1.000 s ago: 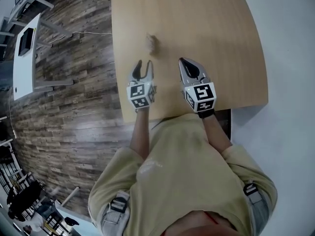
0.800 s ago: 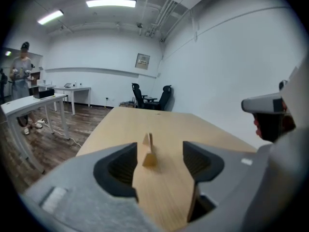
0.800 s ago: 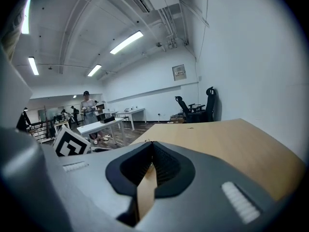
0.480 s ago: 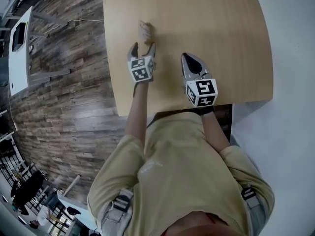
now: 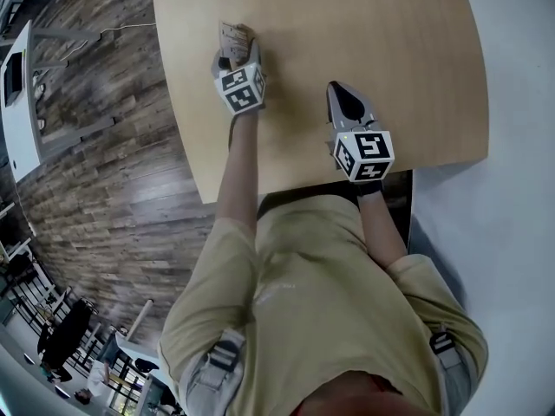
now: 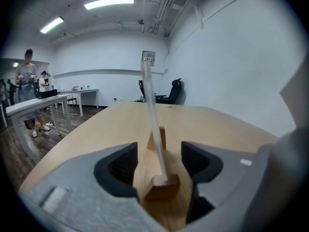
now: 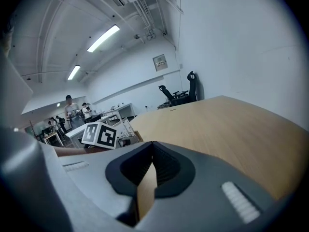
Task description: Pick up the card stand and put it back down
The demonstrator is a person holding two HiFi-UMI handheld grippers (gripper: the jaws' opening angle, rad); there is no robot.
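Head view, from 9 o'clock to 3 o'clock: a dark plank floor carrying a white desk lies beside the light wooden table, over whose near edge the person in a beige shirt reaches with both arms. The left tool is stretched out towards 11 o'clock, close to the table's left edge, with its marker cube facing upward. The card stand sits at its tip, at about 11 o'clock in the view. In the left gripper view, the stand's wooden base rests on the table between the two dark pads, and a thin card, seen edge-on, rises from its slot. The jaws are closing around this base. The left pad lies against the wood, while a sliver of table shows on the right side, so no firm pinch is evident. Beyond the stand are people at 9 o'clock and an office chair near 12 o'clock. The right tool hovers low over the table at about 4 o'clock from the left tool, well apart from the stand. In the right gripper view its jaws are pressed together at the tips with nothing between them.
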